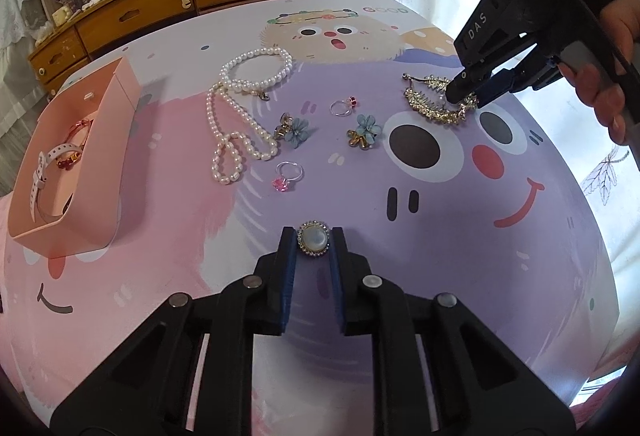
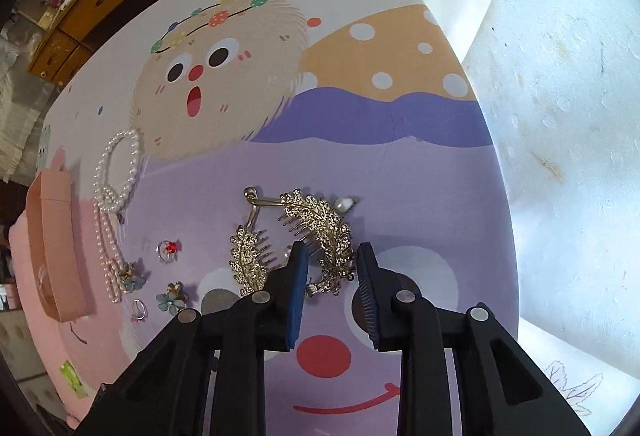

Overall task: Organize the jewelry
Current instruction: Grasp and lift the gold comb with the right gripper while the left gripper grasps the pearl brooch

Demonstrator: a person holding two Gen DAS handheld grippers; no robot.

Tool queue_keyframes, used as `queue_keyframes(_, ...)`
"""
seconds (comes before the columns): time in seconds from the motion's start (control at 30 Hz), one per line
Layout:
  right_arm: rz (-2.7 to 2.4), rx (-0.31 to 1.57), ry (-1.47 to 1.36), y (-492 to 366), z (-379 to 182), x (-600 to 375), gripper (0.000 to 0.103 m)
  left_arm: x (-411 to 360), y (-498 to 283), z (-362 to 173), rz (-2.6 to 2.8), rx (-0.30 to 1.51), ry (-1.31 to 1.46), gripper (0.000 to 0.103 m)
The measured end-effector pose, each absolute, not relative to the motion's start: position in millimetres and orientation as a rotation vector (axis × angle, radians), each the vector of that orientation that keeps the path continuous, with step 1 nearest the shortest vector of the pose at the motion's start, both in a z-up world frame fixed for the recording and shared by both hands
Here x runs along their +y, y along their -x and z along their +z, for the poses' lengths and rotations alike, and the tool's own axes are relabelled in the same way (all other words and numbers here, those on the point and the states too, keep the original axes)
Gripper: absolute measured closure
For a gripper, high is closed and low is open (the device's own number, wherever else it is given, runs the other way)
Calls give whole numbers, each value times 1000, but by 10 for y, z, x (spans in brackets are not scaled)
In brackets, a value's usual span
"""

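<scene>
We find the pink box (image 1: pixel 86 140) at the left side of the cartoon-printed tablecloth (image 1: pixel 460 276), open at the top and already holding a white-strapped watch (image 1: pixel 42 166) with a small red piece beside it; that is the only portion of the sorting we can confirm as done. Everything else lies loose on the cloth: a pearl necklace (image 1: pixel 230 116), two blue flower earrings (image 1: pixel 298 130), a ring with a red stone (image 1: pixel 344 106), a ring with a pink stone (image 1: pixel 286 176), and a pair of gold leaf hair combs (image 2: pixel 320 232). The left gripper (image 1: pixel 314 238) pinches a round pearl-faced brooch (image 1: pixel 314 238) between its blue pads, low over the cloth and well apart from the box. The right gripper (image 2: pixel 332 268) stands spread, its fingers straddling one gold comb without closing on it. We judge the task early: one or two items boxed, one in hand, the rest outstanding.
</scene>
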State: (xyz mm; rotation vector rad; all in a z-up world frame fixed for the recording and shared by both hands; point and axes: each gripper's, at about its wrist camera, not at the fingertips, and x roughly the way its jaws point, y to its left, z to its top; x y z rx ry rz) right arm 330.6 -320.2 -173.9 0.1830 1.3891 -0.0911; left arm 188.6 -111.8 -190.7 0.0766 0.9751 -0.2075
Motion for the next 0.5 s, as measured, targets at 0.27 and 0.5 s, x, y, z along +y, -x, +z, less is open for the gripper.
queue_keyframes(0.27,-59,1354,-87,-3318,-1674,-3083,84,-1138,-1877,-1901,-217,988,-77,90)
queue_keyframes(0.5,7,1273,-53,-3315,-1533,-3011,92,-1134,-1818,-1801,-229,980,-61,103)
